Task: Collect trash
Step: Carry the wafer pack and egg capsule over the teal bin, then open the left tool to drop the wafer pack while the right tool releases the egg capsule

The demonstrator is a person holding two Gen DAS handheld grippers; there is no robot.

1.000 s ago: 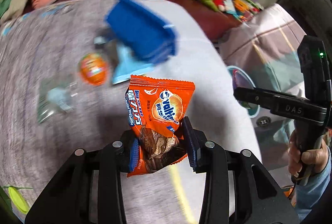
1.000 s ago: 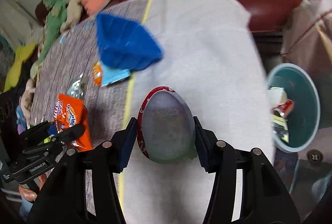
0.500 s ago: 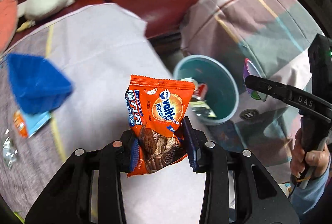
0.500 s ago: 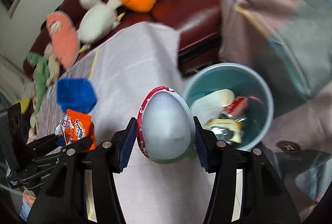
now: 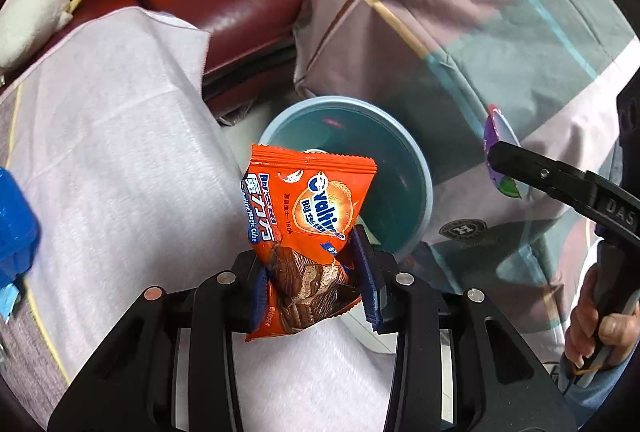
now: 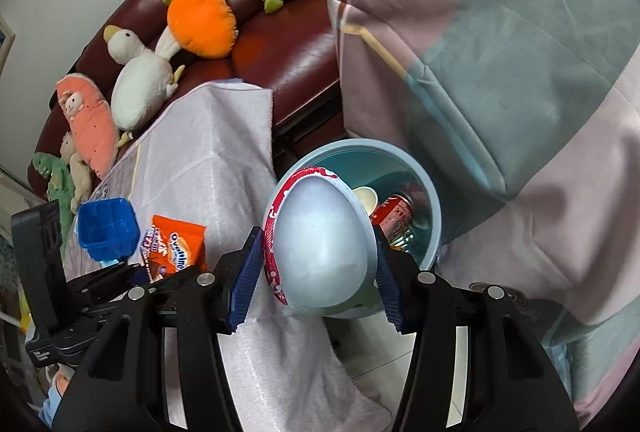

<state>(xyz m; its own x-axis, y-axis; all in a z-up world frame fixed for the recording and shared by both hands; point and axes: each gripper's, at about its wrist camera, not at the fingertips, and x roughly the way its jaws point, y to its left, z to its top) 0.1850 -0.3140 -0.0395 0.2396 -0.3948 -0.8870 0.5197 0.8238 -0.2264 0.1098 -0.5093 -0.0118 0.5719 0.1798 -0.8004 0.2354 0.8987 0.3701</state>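
The left gripper [image 5: 312, 280] pinches the orange snack bag [image 5: 308, 224], low in the middle; it looks light and crinkly. The right gripper [image 6: 316, 272] squeezes the smooth, slippery plastic egg [image 6: 320, 248] before the blue bin [image 6: 434, 216].

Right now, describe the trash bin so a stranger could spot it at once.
Find the dark red sofa lined with plush toys; the cloth-covered table stands in front of it. On the floor past the table's end, against a striped blanket, sits the trash bin: round, pale blue, open-topped, with a red can inside.
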